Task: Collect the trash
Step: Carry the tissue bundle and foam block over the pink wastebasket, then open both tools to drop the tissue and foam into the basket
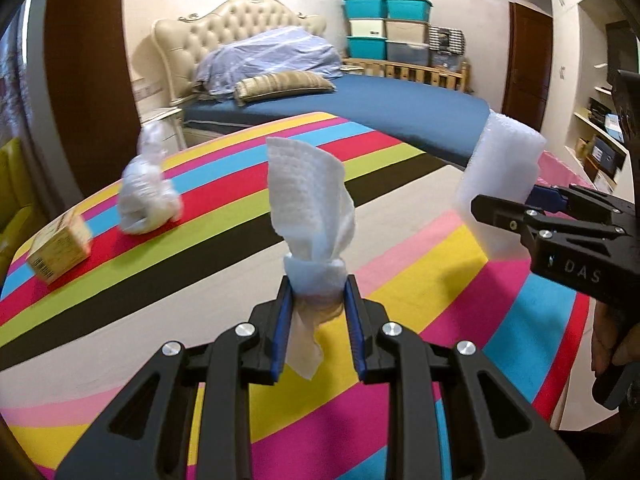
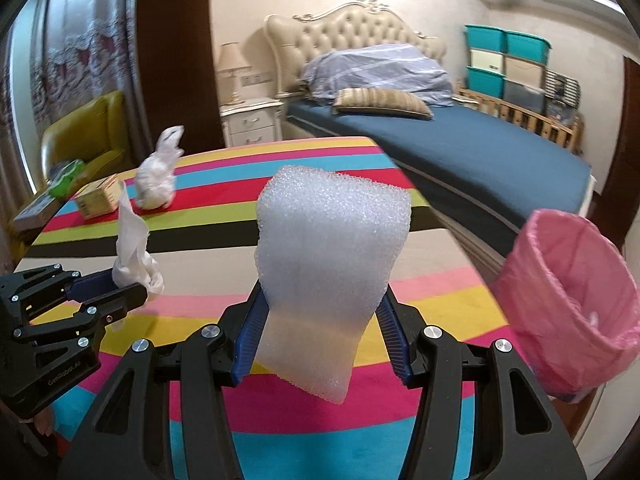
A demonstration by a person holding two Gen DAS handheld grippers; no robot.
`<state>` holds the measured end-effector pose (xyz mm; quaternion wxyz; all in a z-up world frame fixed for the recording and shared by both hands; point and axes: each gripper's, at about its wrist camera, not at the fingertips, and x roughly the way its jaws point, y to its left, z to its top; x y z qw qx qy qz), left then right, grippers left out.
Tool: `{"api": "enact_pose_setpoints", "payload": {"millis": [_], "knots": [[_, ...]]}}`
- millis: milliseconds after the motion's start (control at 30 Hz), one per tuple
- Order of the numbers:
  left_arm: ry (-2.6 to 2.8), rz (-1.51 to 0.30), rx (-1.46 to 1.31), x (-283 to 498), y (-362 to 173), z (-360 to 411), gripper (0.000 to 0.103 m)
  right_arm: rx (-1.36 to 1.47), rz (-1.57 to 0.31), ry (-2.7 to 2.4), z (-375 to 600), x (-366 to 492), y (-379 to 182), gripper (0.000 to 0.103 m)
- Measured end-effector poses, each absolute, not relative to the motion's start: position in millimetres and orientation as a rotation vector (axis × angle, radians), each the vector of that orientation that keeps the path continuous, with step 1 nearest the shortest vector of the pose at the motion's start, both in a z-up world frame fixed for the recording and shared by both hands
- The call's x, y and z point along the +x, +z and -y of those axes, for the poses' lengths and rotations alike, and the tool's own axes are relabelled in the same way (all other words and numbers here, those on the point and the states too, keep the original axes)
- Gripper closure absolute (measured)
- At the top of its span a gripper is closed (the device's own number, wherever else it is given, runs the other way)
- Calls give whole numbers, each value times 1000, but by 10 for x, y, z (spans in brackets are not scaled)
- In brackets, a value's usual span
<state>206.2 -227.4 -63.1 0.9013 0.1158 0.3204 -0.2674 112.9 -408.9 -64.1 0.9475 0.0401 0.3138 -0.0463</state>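
While both loads ride clear above striped surface [image 2: 320, 408], likely heading to pink-lined bin [image 2: 568, 304] at right edge: bed [image 2: 460, 148] upper right; foam block [image 2: 332, 272] clamped in right hand-held gripper [image 2: 320, 320]; tissue [image 1: 310, 216] pinched narrow in left hand-held gripper [image 1: 318, 304]; knotted bag [image 1: 148, 196], carton [image 1: 60, 248] left of frame, uncollected.

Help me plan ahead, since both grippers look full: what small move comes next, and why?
Probably carry the foam in the right hand-held gripper over the pink bin beside the table; it is gripped, and the bin stands open on that side.
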Motion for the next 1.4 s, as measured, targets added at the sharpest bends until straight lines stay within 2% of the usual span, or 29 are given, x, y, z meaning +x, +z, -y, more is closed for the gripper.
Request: {"api": "enact_pose_setpoints", "payload": {"millis": [733, 1400], "knots": [[-824, -671, 299, 2273, -302, 3817, 78, 134, -598, -395, 5553, 845, -467, 52], [-1041, -674, 353, 2309, -108, 5631, 78, 248, -611, -494, 6805, 532, -785, 51]]}}
